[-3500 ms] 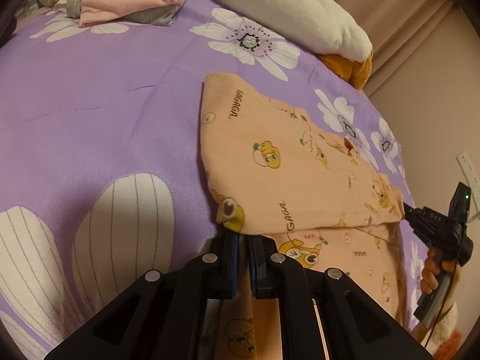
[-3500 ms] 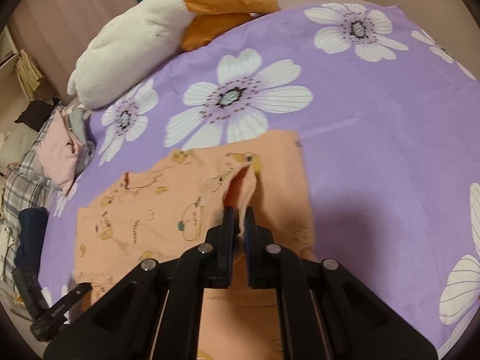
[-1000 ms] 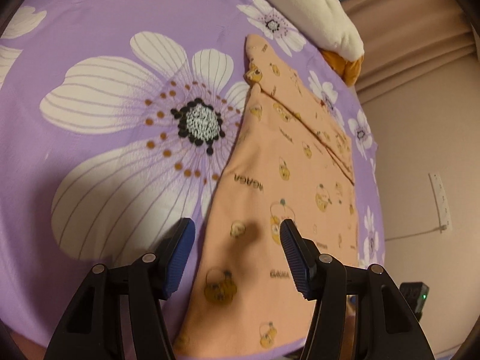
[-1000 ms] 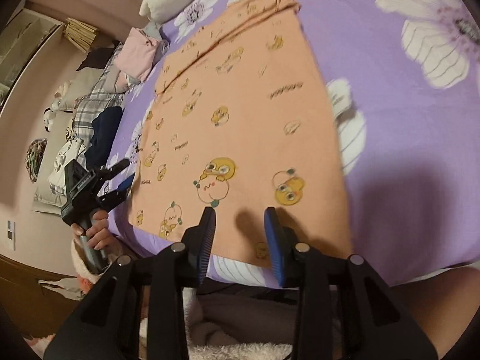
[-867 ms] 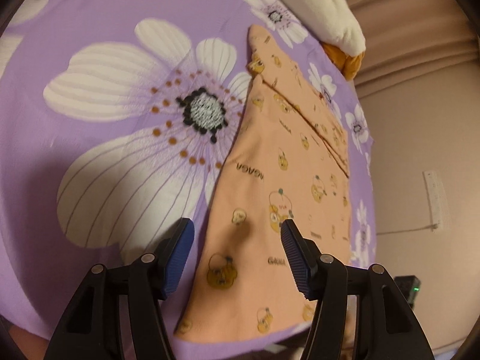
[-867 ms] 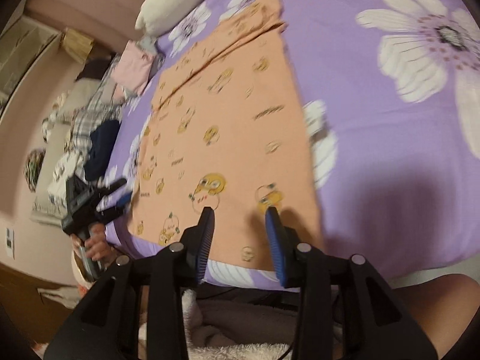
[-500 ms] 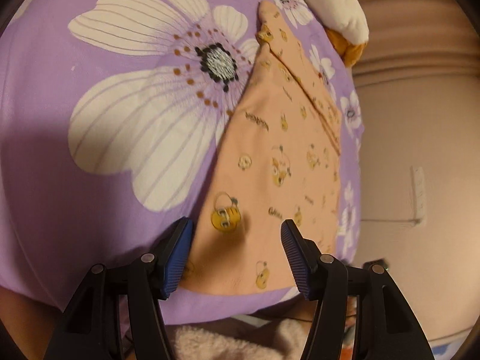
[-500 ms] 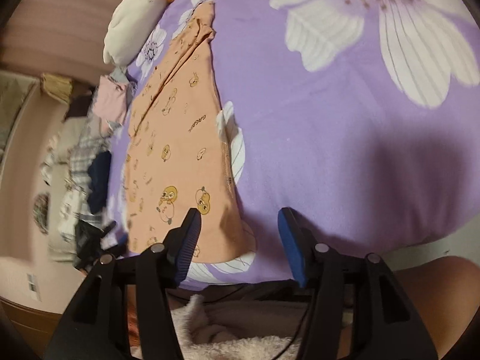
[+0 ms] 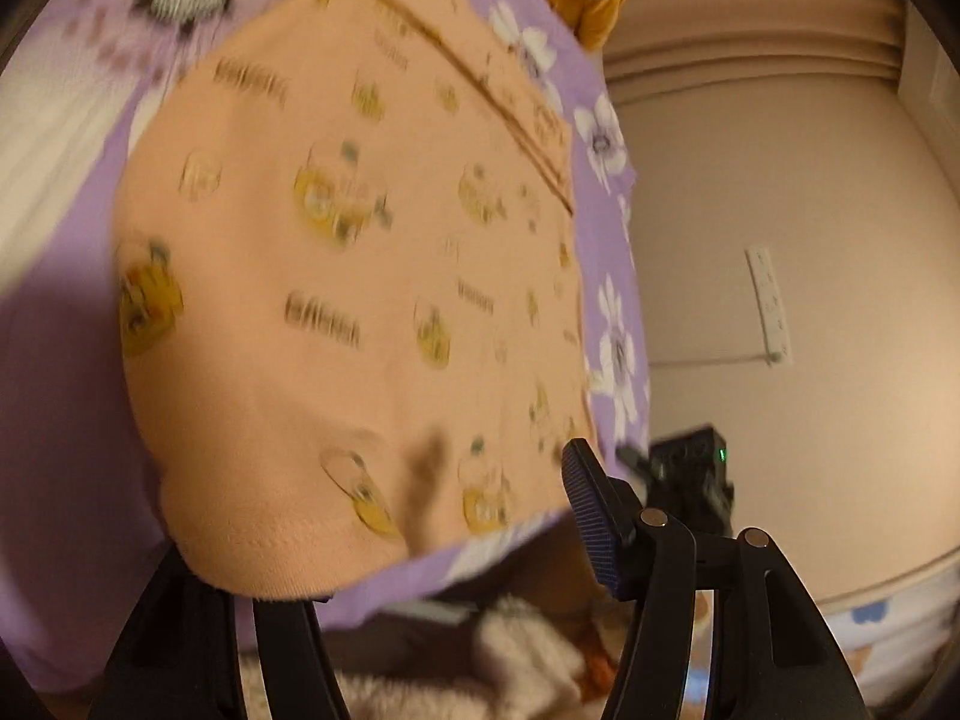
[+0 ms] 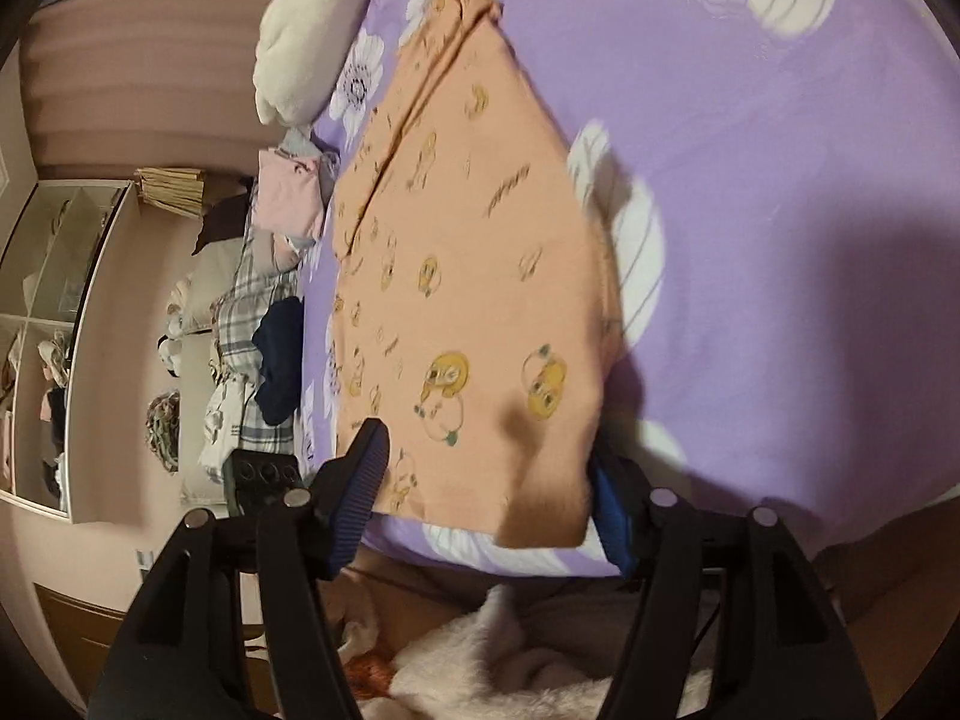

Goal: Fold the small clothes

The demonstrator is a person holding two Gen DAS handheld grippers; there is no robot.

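While the purple bed sheet printed with large white flowers point(image 10: 780, 180) serves as the folding surface, the peach cotton garment printed with yellow cartoon chicks point(image 10: 468, 276) is seen spread flat on it, its near hem brought up to the bed's front edge, presumably so that both lower corners can be reached at once. A white plush pillow point(image 10: 294, 42) lies beyond the garment's far end, and a pile of other clothes point(image 10: 270, 276) is kept off to one side. The right tool point(image 10: 489, 498) is held wide open astride the near right corner of the hem, gripping nothing; the left tool point(image 9: 414, 540) is likewise spread wide at the near left corner, with nothing yet pinched.
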